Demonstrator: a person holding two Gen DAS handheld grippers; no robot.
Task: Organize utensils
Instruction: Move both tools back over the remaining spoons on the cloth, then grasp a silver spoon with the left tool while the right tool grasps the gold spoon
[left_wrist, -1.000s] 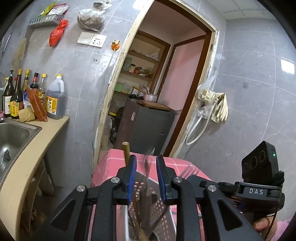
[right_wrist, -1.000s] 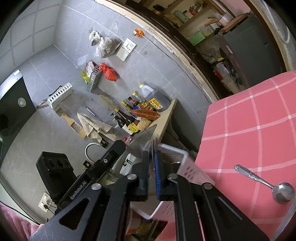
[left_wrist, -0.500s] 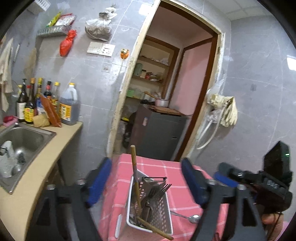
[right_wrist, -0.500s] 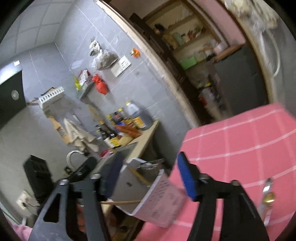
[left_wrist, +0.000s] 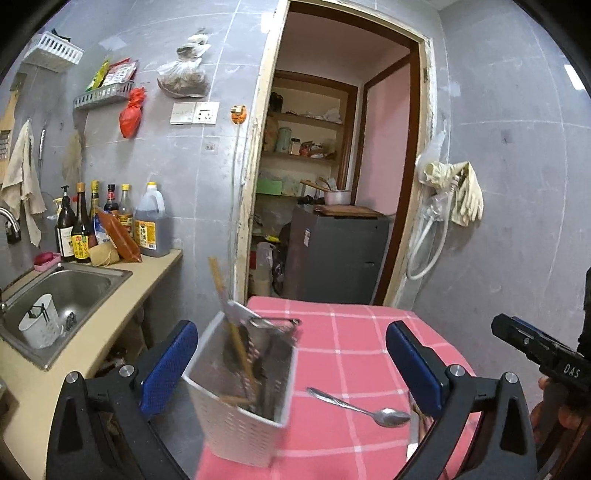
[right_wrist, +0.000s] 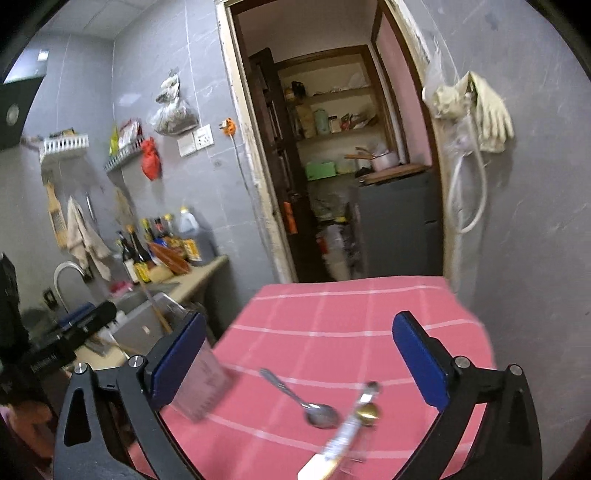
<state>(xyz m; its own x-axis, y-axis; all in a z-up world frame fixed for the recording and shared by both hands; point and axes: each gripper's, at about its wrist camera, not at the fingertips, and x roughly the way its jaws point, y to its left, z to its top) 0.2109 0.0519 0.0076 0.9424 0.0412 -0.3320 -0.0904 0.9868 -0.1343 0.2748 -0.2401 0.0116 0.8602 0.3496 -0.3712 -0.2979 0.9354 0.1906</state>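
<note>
A white perforated utensil basket (left_wrist: 240, 402) stands tilted at the left edge of the pink checked table (left_wrist: 354, 343), holding a fork, chopsticks and a grater; it also shows in the right wrist view (right_wrist: 199, 384). A steel spoon (left_wrist: 360, 406) lies on the cloth to its right and shows in the right wrist view (right_wrist: 306, 400). A blurred peeler-like utensil (right_wrist: 351, 432) lies beside the spoon. My left gripper (left_wrist: 291, 365) is open and empty around the basket. My right gripper (right_wrist: 299, 365) is open and empty above the spoon.
A counter with a steel sink (left_wrist: 62, 295) and bottles (left_wrist: 110, 225) runs along the left. A doorway (left_wrist: 332, 184) with a grey cabinet (left_wrist: 336, 254) lies beyond the table. Gloves and a hose (left_wrist: 454, 195) hang on the right wall.
Both grippers were shut down in the basket, then opened wide and pulled back and up. The right gripper swung right over the table; the spoon and second utensil came into its view.
</note>
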